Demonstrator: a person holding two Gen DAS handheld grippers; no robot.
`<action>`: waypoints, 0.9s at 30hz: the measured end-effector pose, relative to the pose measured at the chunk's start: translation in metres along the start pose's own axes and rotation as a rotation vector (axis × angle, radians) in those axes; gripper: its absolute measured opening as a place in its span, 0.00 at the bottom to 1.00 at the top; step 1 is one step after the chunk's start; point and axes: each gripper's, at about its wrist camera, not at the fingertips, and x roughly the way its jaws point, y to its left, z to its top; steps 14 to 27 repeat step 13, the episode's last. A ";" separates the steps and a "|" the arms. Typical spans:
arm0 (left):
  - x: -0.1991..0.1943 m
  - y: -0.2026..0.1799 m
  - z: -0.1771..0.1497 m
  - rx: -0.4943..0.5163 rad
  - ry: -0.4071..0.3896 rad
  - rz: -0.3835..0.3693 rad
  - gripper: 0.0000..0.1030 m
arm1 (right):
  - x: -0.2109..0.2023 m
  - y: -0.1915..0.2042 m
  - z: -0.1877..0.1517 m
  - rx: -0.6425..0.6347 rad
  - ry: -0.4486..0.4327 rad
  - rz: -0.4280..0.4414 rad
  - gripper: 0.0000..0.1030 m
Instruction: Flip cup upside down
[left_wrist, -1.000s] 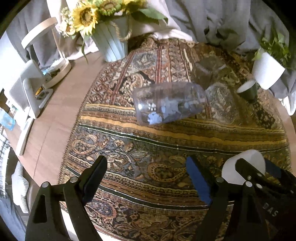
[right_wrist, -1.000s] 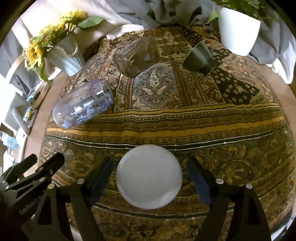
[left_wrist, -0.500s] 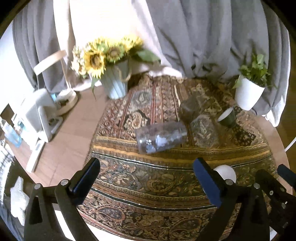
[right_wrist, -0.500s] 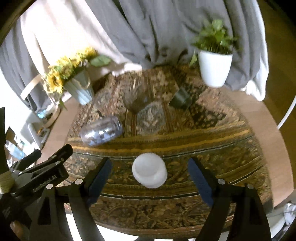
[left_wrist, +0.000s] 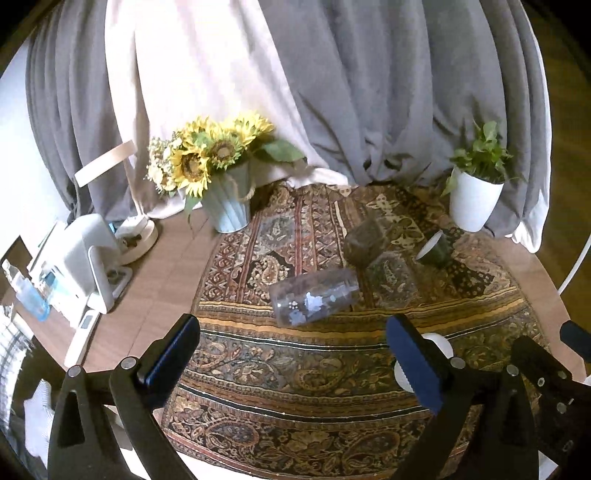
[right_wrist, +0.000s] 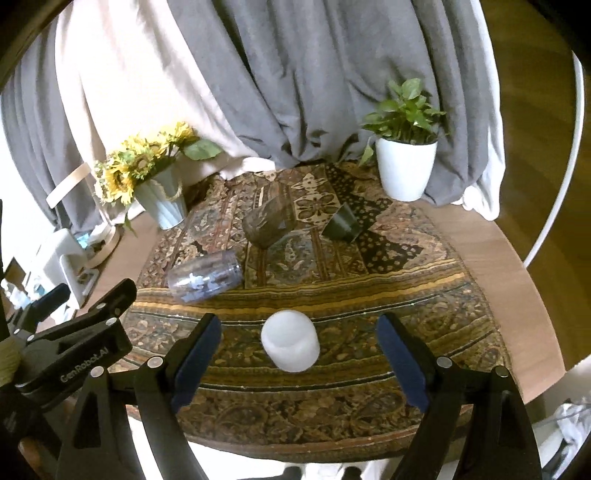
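Your left gripper (left_wrist: 291, 350) was held above the near edge of the patterned rug (left_wrist: 332, 387) with its jaws spread wide and nothing between them. At the far left of the wooden table (right_wrist: 498, 266) stood a white appliance (left_wrist: 86, 258), and behind it a pale vase of sunflowers (left_wrist: 227, 206) sat just off the rug's back corner. Nearer the middle, a clear plastic jar (right_wrist: 205, 277) lay on its side on the rug, its open mouth turned toward the left. Behind it a brownish glass (right_wrist: 267, 225) lay tipped over, and to its right a small dark cup (right_wrist: 341, 225) also lay on its side.

Your right gripper (right_wrist: 299, 354) hung over the front of the rug, jaws likewise wide apart and gripping nothing. The white cup (right_wrist: 290, 339) stood on the rug between and beyond its two blue-padded fingers (right_wrist: 195, 350), apart from both. It showed a closed round top, so it appeared to rest mouth-down. From the left camera that cup was half hidden behind your left gripper's right finger. At the far right a white pot with a green plant (right_wrist: 406, 166) stood at the back, against the grey curtain (right_wrist: 295, 74).
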 end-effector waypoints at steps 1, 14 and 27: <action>-0.001 0.000 0.000 0.000 -0.003 -0.001 1.00 | -0.002 0.000 0.000 0.001 -0.005 -0.007 0.84; -0.013 0.004 0.002 -0.014 -0.041 -0.018 1.00 | -0.022 0.003 0.001 -0.010 -0.068 -0.028 0.84; -0.013 0.004 0.002 -0.014 -0.041 -0.018 1.00 | -0.022 0.003 0.001 -0.010 -0.068 -0.028 0.84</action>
